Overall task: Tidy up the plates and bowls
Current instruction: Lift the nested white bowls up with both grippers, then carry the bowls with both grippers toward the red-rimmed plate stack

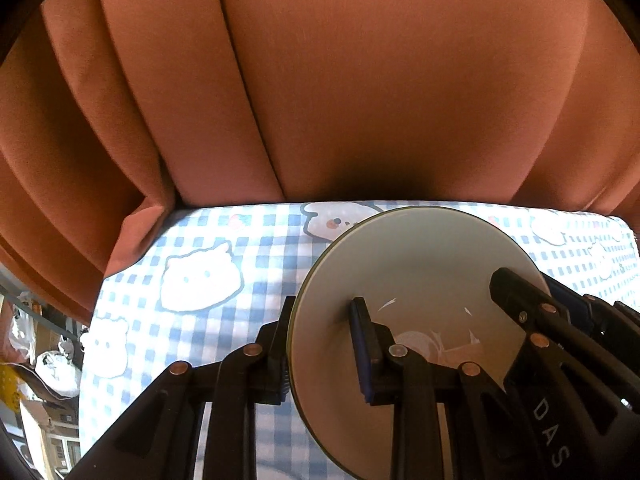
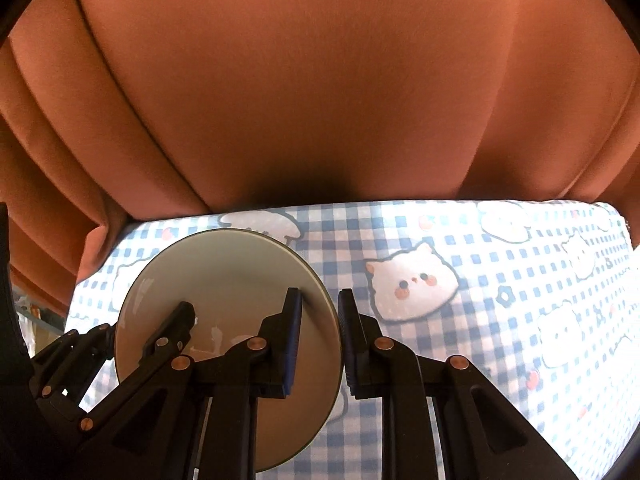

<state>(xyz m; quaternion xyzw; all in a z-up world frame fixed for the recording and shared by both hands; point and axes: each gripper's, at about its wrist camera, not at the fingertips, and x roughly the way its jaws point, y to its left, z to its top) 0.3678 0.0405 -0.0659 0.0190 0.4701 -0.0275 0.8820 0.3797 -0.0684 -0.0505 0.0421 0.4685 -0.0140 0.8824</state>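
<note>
A pale green bowl (image 1: 420, 264) with a dark rim hangs tilted over the checked tablecloth, held from both sides. My left gripper (image 1: 324, 344) is shut on its left rim, one pad inside the bowl and one outside. My right gripper (image 2: 320, 340) is shut on the opposite rim of the same bowl (image 2: 224, 276) in the same way. Each wrist view also shows the other gripper: the right gripper (image 1: 532, 284) at the bowl's far side, the left gripper (image 2: 148, 320) at the lower left. The bowl's underside is hidden.
A table with a blue-and-white checked cloth (image 2: 480, 280) printed with cartoon cats lies below. An orange-brown curtain (image 1: 320, 80) hangs right behind the table's far edge. Bags and boxes (image 1: 48, 360) lie on the floor past the table's left edge.
</note>
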